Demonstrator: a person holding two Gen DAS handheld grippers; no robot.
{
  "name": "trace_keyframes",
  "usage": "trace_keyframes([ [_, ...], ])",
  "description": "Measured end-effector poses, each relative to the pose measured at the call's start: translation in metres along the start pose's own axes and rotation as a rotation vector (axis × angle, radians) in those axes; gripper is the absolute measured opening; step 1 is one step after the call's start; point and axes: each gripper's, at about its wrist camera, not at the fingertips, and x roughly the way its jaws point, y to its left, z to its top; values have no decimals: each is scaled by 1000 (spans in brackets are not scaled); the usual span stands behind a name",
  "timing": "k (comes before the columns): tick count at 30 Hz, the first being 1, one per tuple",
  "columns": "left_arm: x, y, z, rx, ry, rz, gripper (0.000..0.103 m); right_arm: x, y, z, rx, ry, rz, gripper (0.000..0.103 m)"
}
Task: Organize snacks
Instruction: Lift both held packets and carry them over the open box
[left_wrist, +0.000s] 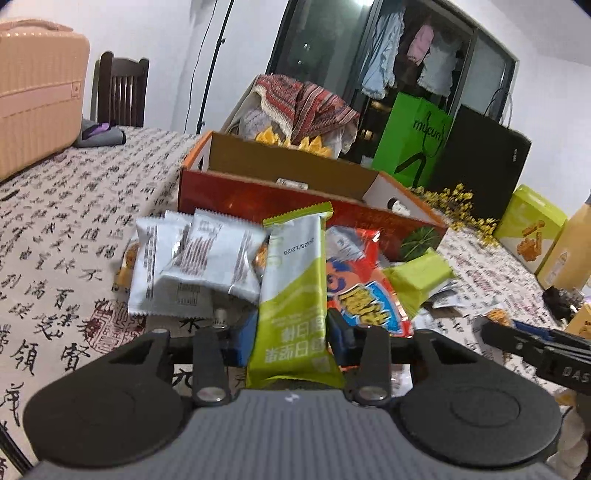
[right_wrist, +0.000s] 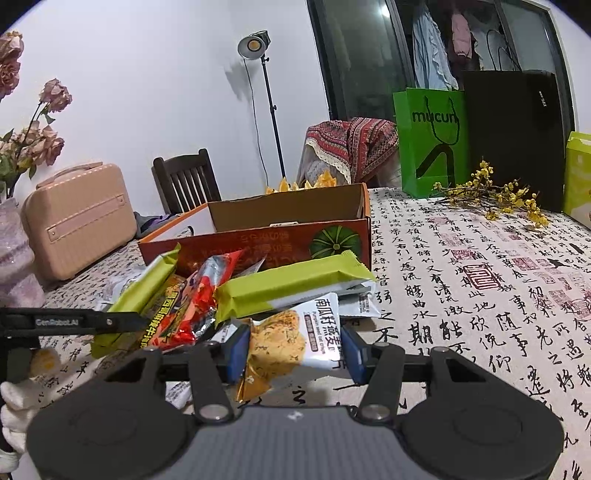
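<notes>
Each gripper is showing a ribbed grey body flanked by two round black discs. Black link arms with silver pivot screws are running forward to blue pads on the left gripper (left_wrist: 291, 328) and the right gripper (right_wrist: 293, 349). White lettering is marking the black side bars. A white glove (right_wrist: 14, 410) is showing beside the right gripper's left disc.

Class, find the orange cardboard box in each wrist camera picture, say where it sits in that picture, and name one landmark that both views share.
Left wrist view: the orange cardboard box sits at centre, just above the middle, behind the snack pile, open side up.
Right wrist view: the orange cardboard box sits at centre, around mid-height, again behind the snacks, pumpkin picture at its right end.
Shared landmark: the green paper bag, to the right of the box in both.
</notes>
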Motion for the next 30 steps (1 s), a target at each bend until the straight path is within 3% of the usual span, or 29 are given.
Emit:
trace_keyframes([
  [12,-16,-15,30,49,-112,0,41,0,6,23,-24,-62,0,52],
  [22,14,-17,84,50,-146,17,41,33,9,81,-35,-126,-13,52],
  [30,54,-16,121,34,-133,43,41,88,11,123,-31,-100,-40,52],
])
